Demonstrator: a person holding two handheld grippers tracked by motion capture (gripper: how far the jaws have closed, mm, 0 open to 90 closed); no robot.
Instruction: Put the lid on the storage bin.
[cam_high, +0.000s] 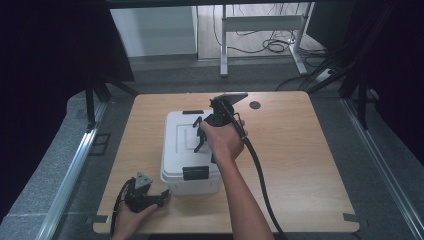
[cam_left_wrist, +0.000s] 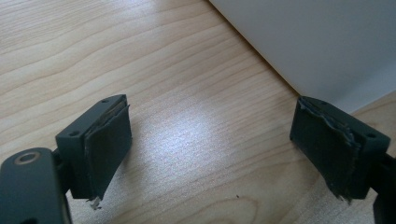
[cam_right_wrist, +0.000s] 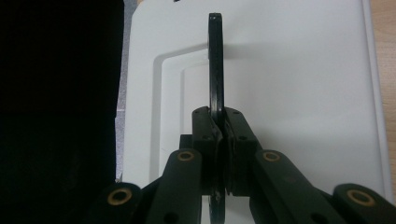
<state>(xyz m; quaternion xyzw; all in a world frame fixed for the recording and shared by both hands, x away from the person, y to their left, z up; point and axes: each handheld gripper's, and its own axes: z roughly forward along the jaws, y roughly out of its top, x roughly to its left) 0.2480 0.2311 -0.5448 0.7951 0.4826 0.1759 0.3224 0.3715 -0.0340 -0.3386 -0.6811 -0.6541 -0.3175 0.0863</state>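
- A white plastic box (cam_high: 187, 150) with a closed lid sits near the middle of a light wooden table (cam_high: 300, 165), slightly toward the person's side.
- A thin black carry handle (cam_right_wrist: 215, 65) stands upright, on edge, above the lid's moulded recess; in the high view it shows as a black arch (cam_high: 198, 134) over the lid.
- The right gripper (cam_right_wrist: 219, 135) has its jaws pressed together on this handle, pinching its narrow edge between the pads.
- In the high view the right hand (cam_high: 222, 140) is over the far half of the lid, the forearm coming in from the bottom edge and a black cable (cam_high: 260, 175) trailing back along the tabletop.
- A black latch (cam_high: 195, 172) is on the front wall of the box, facing the person.
- The left gripper (cam_high: 145, 192) rests on the table just beside the box's near left corner, held by the left hand (cam_high: 131, 217).
- In the left gripper view its jaws are spread wide with bare wood between them, and the white wall of the box (cam_left_wrist: 317, 42) is close ahead; the pads (cam_left_wrist: 109, 140) look worn and frayed at the edges.
- A small dark round hole (cam_high: 255, 105) is in the tabletop beyond the box.
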